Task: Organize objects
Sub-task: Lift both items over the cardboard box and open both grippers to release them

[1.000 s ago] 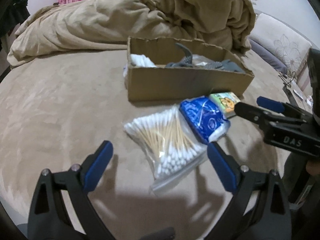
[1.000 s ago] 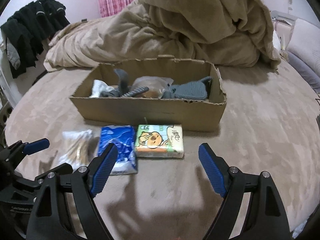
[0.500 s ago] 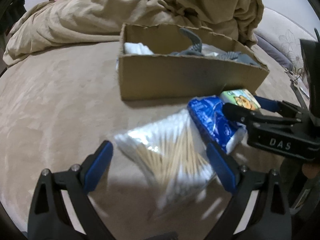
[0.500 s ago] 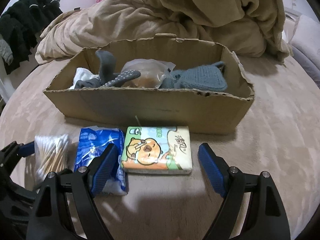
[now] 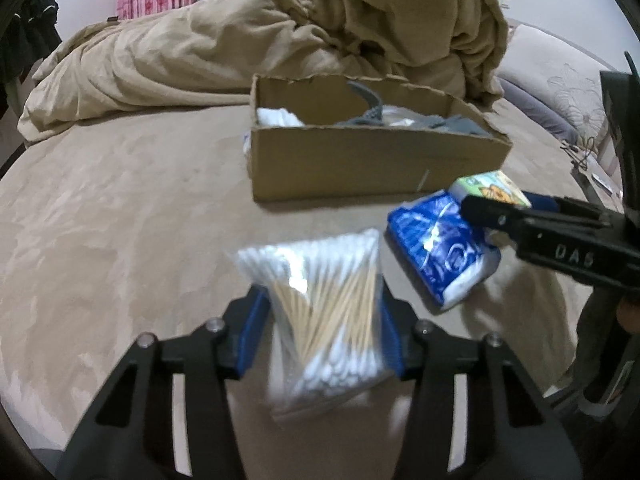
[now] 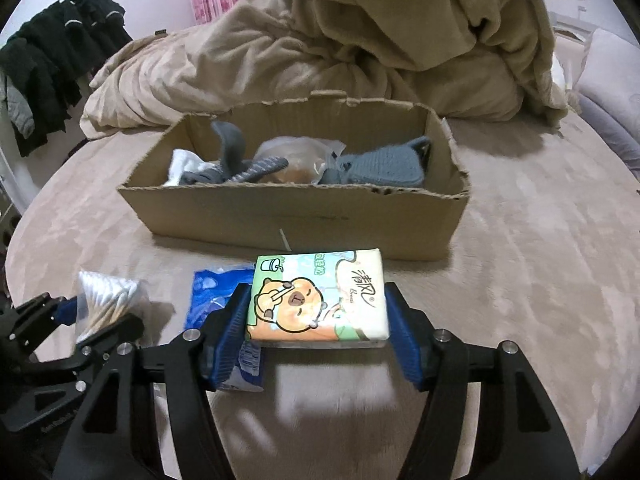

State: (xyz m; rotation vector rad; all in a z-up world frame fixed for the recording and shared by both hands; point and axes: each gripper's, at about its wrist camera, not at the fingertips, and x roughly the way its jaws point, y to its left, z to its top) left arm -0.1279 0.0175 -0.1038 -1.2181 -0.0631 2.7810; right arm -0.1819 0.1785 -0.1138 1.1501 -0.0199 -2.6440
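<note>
My left gripper (image 5: 320,328) is shut on a clear bag of cotton swabs (image 5: 324,300), held just above the bed; the bag also shows in the right wrist view (image 6: 106,304). My right gripper (image 6: 318,332) is shut on a green-and-orange tissue pack (image 6: 320,296), seen too in the left wrist view (image 5: 490,188). A blue packet (image 5: 436,248) lies on the bed between them, partly under my right gripper's left finger (image 6: 228,336). An open cardboard box (image 6: 296,216) stands behind, holding grey socks (image 6: 376,164), a clear bag and a white item.
A rumpled tan duvet (image 6: 360,40) is piled behind the box. Dark clothes (image 6: 52,60) hang at the far left. A pale pillow (image 5: 560,80) lies at the right. The bed surface is tan and soft.
Both grippers moved forward and closed: the left on the cotton swab bag, the right on the tissue pack. The swab bag now looks lifted slightly.
</note>
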